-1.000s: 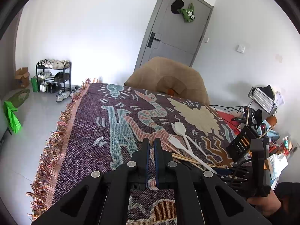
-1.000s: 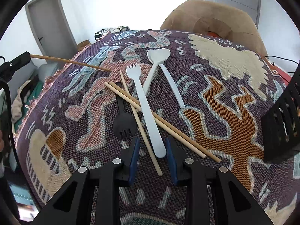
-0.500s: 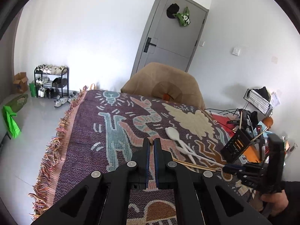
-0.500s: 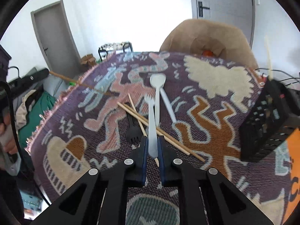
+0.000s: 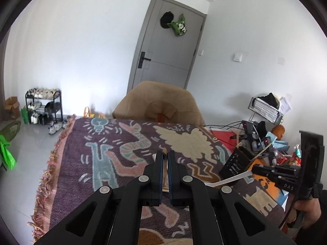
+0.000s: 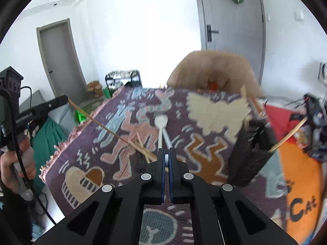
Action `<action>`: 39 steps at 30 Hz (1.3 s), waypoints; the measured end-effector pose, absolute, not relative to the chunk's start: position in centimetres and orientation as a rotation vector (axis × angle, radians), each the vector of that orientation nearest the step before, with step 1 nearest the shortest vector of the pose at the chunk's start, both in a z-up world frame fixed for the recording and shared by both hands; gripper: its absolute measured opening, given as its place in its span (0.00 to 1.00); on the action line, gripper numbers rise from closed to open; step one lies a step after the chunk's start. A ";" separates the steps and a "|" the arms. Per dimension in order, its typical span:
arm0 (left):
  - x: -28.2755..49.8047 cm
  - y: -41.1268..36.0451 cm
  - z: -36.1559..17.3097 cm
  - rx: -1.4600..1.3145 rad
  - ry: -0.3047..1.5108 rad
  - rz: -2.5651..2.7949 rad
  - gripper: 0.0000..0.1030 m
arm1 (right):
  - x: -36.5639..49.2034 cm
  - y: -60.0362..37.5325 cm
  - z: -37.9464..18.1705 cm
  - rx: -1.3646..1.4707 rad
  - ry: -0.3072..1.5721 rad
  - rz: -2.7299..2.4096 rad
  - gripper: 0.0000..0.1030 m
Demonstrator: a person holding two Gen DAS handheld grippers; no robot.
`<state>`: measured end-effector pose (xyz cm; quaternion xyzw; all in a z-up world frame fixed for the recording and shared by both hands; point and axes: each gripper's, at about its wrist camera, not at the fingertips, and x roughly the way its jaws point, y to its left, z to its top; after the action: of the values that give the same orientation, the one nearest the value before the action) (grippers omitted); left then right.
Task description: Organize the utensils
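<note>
The white fork [image 5: 231, 180] is riding pinched in the right gripper [image 6: 166, 159], just beside the black basket [image 5: 235, 163]; the left gripper [image 5: 165, 159] is pinching a chopstick [image 6: 106, 129]. Next, I'd say: tipping the fork into that basket.

My left gripper [image 5: 165, 159] is raised above the cloth, fingers pressed nearly together with a thin wooden stick clamped between the blue pads [image 5: 161, 173], stick pointing forward. My left hand [image 6: 18, 163] grips its handle low at the left edge of the right wrist view, cable hanging from it. My right gripper [image 6: 166, 157] is also lifted, fingers closed tight on a flat white handle. From the left wrist view that gripper [image 5: 253, 170] reaches leftward with the white handle sticking out, and my right hand [image 5: 306, 212] is wrapped around its grip below.
</note>
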<state>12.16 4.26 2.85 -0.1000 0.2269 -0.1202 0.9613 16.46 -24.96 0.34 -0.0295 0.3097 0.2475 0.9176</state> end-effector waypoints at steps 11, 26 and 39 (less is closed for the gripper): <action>12.9 -1.6 7.2 -0.143 0.390 -0.349 0.03 | 15.2 -29.1 9.5 -0.109 0.462 0.368 0.04; 15.1 -9.1 10.4 -0.091 0.368 -0.496 0.03 | 18.5 -32.0 9.4 -0.168 0.503 0.225 0.04; 17.4 -14.0 11.2 -0.053 0.410 -0.591 0.03 | 19.1 -36.9 6.8 0.037 0.531 0.218 0.61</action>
<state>17.40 -14.01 11.23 -0.0259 0.2005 -0.2889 0.9358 19.09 -36.91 6.83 0.0180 0.2616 0.1075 0.9590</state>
